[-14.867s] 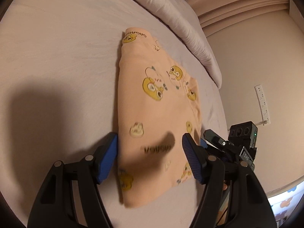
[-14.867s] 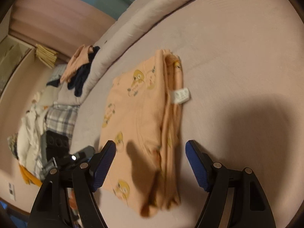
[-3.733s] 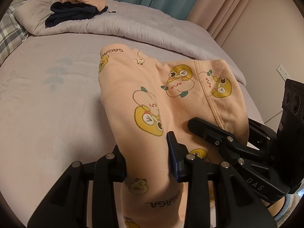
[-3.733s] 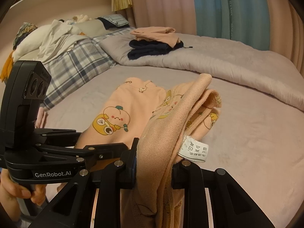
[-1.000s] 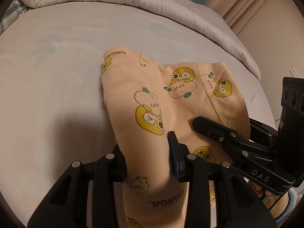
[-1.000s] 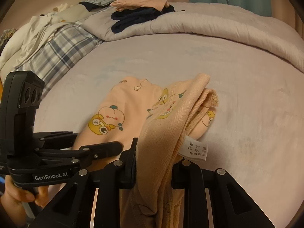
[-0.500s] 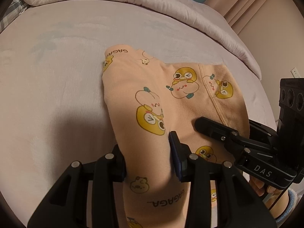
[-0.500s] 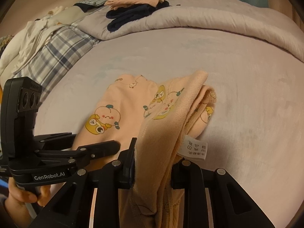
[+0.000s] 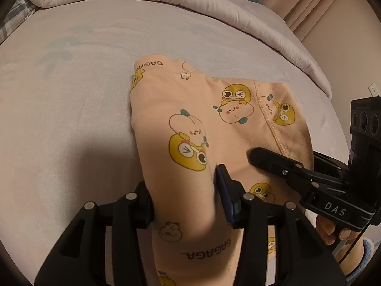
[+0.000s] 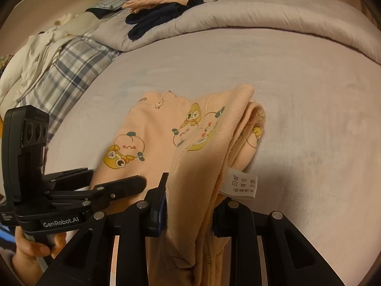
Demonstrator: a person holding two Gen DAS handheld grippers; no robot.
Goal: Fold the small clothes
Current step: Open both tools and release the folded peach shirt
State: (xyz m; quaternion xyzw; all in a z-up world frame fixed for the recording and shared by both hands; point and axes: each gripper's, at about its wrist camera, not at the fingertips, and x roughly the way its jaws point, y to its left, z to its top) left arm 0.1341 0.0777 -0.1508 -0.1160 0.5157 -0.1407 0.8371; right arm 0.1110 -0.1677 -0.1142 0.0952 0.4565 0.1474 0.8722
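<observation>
Compared with a second earlier, the garment (image 9: 190, 124) had sunk lower, its far end now resting on the bed (image 9: 71, 119). Left hand-held gripper (image 9: 183, 197) was clenched on the near fold; right hand-held gripper (image 10: 189, 205) was clamped on the thicker layered edge beside the care label (image 10: 240, 184). Judged: final fold being laid down; release next.
</observation>
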